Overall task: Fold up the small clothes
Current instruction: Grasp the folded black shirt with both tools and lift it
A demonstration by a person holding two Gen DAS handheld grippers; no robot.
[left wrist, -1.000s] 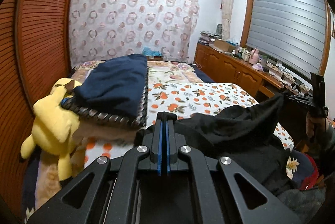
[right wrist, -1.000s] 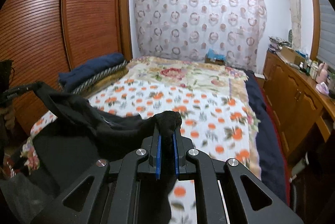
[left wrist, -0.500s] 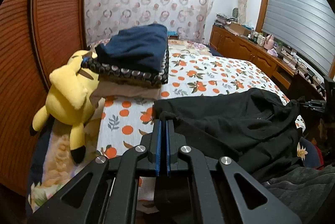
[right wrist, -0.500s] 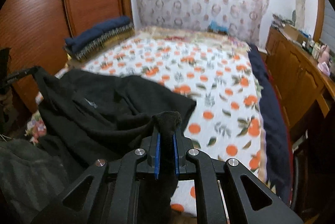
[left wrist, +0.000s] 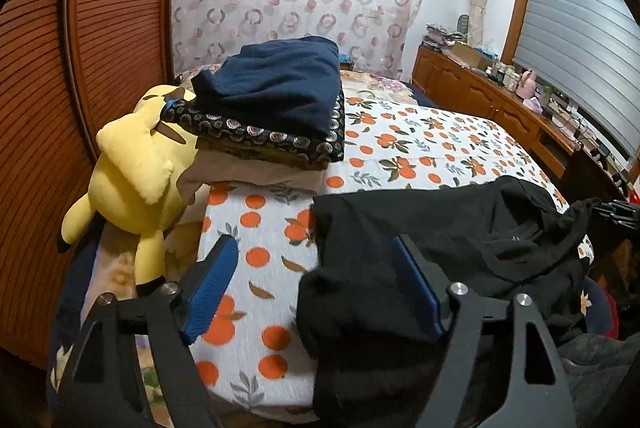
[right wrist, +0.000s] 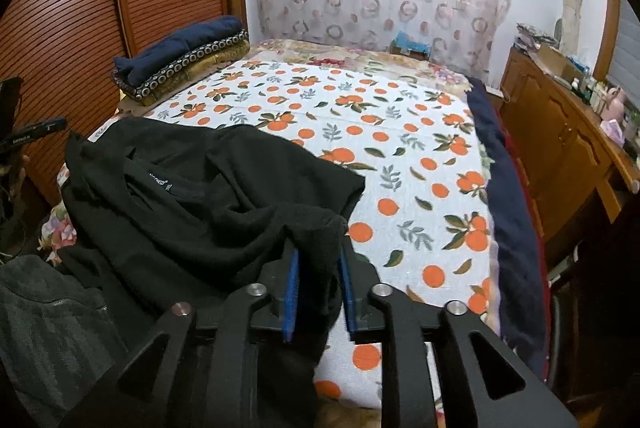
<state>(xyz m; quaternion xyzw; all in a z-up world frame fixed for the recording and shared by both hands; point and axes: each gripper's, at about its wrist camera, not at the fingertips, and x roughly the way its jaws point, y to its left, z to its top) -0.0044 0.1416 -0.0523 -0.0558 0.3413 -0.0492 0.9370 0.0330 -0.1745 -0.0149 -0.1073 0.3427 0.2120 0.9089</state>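
Right wrist view shows a black shirt [right wrist: 208,203] lying crumpled on the near left part of the bed [right wrist: 404,147]. White lettering on its inside collar band is too small to read. The right hand-held gripper [right wrist: 318,292] is opening, a fold of the shirt still between its blue pads. The left hand-held gripper [left wrist: 316,284] is opening wide, the shirt's corner beside its right pad but not pinched. A yellow plush toy [left wrist: 136,171] leans against stacked folded clothes [left wrist: 276,107], its face hidden.
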